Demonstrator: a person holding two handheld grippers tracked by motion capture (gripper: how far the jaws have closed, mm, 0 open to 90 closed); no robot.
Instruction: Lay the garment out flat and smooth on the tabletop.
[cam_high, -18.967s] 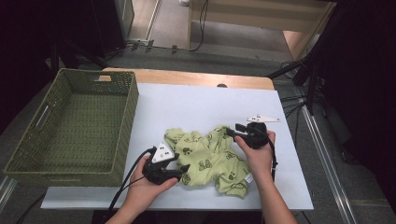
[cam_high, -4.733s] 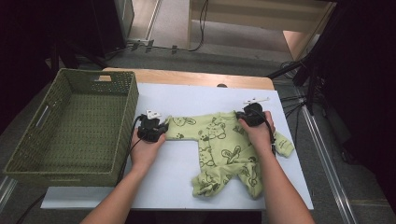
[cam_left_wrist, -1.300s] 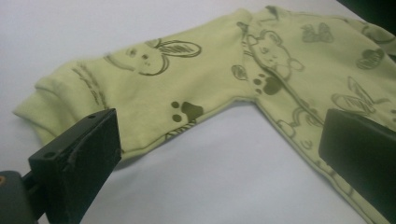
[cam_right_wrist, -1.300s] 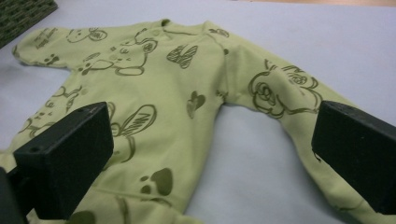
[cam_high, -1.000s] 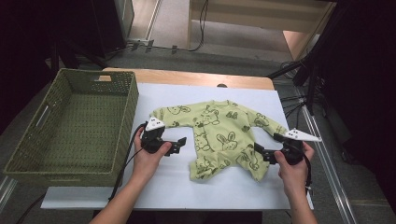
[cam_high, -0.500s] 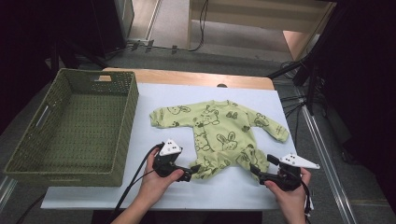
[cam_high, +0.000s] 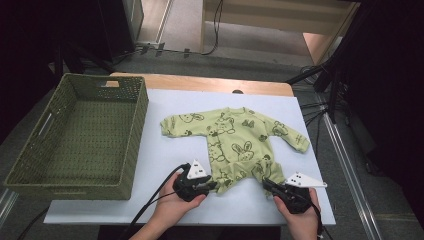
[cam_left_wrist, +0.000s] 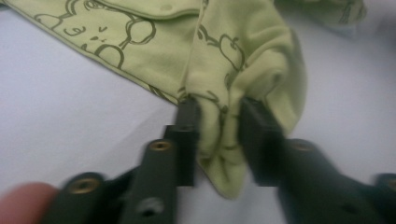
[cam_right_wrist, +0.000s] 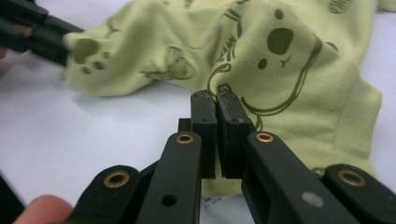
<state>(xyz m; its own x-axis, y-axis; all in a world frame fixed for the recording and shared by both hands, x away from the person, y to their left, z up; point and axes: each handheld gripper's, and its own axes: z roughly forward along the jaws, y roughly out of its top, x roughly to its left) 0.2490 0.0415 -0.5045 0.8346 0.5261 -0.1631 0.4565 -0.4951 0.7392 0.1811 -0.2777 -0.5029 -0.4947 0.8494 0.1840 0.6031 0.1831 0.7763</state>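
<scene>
A light green baby romper (cam_high: 235, 137) printed with dark cartoon animals lies face up on a white-covered counter (cam_high: 165, 160), its sleeves spread to either side and its two legs bunched at the near edge.

The left gripper (cam_high: 209, 186), held in the person's left hand (cam_high: 175, 205), has its fingers (cam_left_wrist: 187, 128) pinched on the bunched hem of the romper's left leg. In the left gripper view, a thick fold of cloth fills the narrow gap between the two fingers, and more cloth rises beyond them. These fingers have just been closing, with the cloth between them.

The right gripper (cam_high: 267, 185), held in the right hand (cam_high: 300, 212), grips the hem of the other leg. In the right gripper view its fingers (cam_right_wrist: 204, 123) stand almost together, with a thin edge of cloth nipped between their tips and a printed bear's face just beyond. They too have just been closing.

The two grippers are well apart, one at each leg. A woven green basket (cam_high: 125, 145) sits on the counter beyond the left gripper's outer side, apart from the romper.
</scene>
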